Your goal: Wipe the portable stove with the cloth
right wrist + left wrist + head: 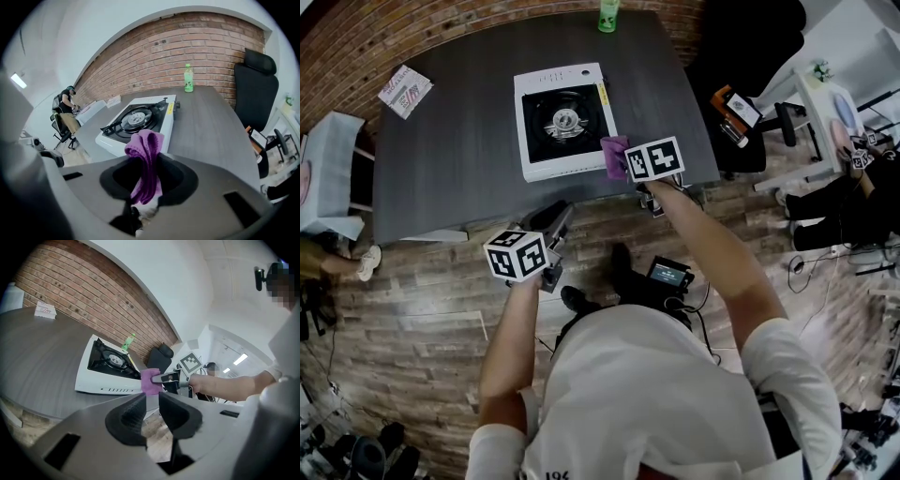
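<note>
"Why is the left gripper (151, 401) hanging short of the table (450, 141)?"
"It's idling, jaws slightly parted, gripping nothing."
"And the right gripper (145, 174)?"
"It's pinching the purple cloth (145, 150) beside the portable stove (564, 120)'s near corner, probably readying to wipe."

Office-type lab is indicated: brick wall (197, 42) seen ahead of right tongs (147, 174), black office chair (255, 89) to their rt, white desk (820, 112) further rt, cables (706, 298) strewn on wood floor (422, 309) below them.
</note>
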`<state>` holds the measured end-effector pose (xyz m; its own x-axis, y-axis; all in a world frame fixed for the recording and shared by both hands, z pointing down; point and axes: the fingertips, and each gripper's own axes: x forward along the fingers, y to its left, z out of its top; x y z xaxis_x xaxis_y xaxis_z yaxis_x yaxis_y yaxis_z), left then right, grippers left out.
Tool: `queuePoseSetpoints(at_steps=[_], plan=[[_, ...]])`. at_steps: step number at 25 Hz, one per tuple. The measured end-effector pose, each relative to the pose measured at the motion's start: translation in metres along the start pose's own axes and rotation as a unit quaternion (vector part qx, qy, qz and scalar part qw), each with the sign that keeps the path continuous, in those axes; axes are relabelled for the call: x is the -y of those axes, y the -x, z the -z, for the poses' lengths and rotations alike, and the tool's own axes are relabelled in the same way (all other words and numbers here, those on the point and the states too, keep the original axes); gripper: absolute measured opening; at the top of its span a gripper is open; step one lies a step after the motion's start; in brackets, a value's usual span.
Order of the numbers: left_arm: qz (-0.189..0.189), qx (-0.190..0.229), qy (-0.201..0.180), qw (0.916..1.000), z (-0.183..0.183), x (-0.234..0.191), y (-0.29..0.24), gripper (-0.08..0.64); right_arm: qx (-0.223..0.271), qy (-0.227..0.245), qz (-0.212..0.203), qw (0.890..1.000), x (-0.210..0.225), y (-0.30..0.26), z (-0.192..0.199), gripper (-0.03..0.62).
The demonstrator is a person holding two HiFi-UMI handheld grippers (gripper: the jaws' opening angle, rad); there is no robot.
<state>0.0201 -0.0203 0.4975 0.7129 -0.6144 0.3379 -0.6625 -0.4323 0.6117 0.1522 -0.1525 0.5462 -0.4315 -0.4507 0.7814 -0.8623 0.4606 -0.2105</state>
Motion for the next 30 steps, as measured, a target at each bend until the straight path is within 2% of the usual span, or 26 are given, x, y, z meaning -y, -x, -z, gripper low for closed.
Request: queuePoseSetpoints(at_steps=[5, 8, 17, 24, 30], plan=[[0.002, -0.004, -0.003, 1.0000, 0.004, 0.000, 0.006, 0.091, 0.029, 0.000, 0.049, 0.998, 0.025, 0.023, 0.000, 0.103], [0.000, -0.005, -0.002, 1.0000, 0.006, -0.004, 0.011, 0.091, 0.045, 0.017, 0.050, 0.998, 0.021, 0.033, -0.001, 0.103], [-0.017, -0.005, 0.003, 0.9998, 0.018, -0.016, 0.033, 0.091, 0.086, 0.095, -0.010, 0.992, -0.046, 0.021, 0.009, 0.103], [-0.044, 0.005, 0.011, 0.9989, 0.027, -0.027, 0.065, 0.091, 0.106, 0.168, -0.074, 0.977, -0.125, -0.004, 0.007, 0.103], [-0.073, 0.021, 0.021, 0.9969, 0.029, -0.041, 0.096, 0.091, 0.099, 0.217, -0.103, 0.966, -0.177, -0.030, 0.006, 0.103]])
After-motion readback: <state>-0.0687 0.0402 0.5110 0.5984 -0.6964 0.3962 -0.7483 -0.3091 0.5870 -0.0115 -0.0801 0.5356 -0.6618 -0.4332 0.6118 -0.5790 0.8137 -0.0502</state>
